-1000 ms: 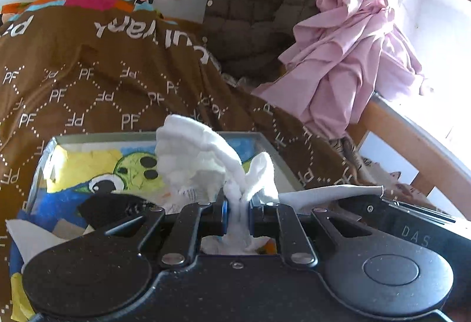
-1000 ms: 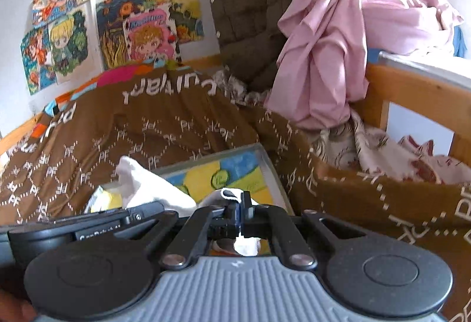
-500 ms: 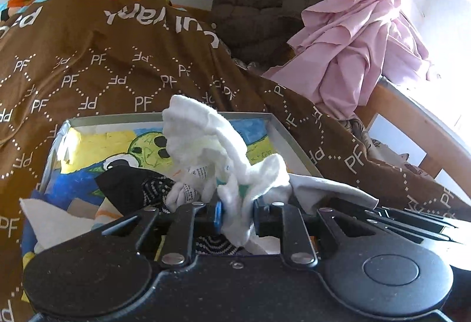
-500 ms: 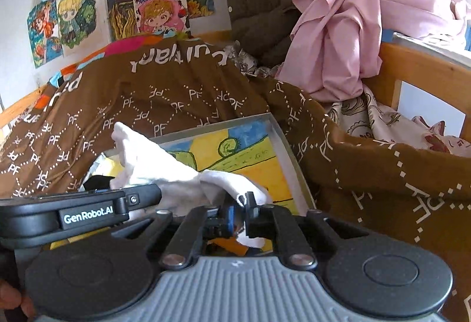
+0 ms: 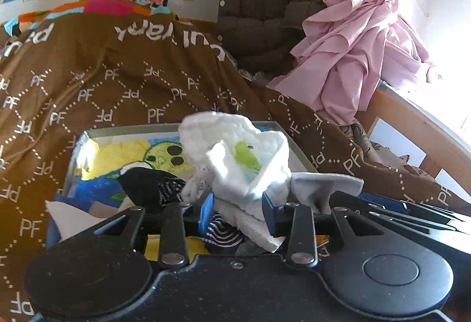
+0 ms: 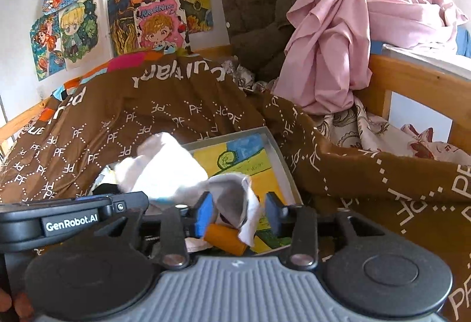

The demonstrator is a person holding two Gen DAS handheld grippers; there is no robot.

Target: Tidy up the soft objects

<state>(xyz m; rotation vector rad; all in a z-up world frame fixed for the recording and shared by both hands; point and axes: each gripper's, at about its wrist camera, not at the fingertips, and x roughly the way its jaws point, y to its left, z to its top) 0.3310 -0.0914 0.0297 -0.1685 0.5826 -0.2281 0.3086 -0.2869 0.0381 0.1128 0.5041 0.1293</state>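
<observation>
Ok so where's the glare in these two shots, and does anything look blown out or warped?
Left wrist view: window light at the right edge is blown out, and the white sock glares. Right wrist view: the white sock is overexposed, nearly featureless, and the bed rail bows with fisheye distortion. Both views: dark vignette corners; the gripper bodies in the foreground are sharp enough.

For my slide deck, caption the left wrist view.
Left gripper open around a white sock above a shallow box on a brown blanket.
</observation>
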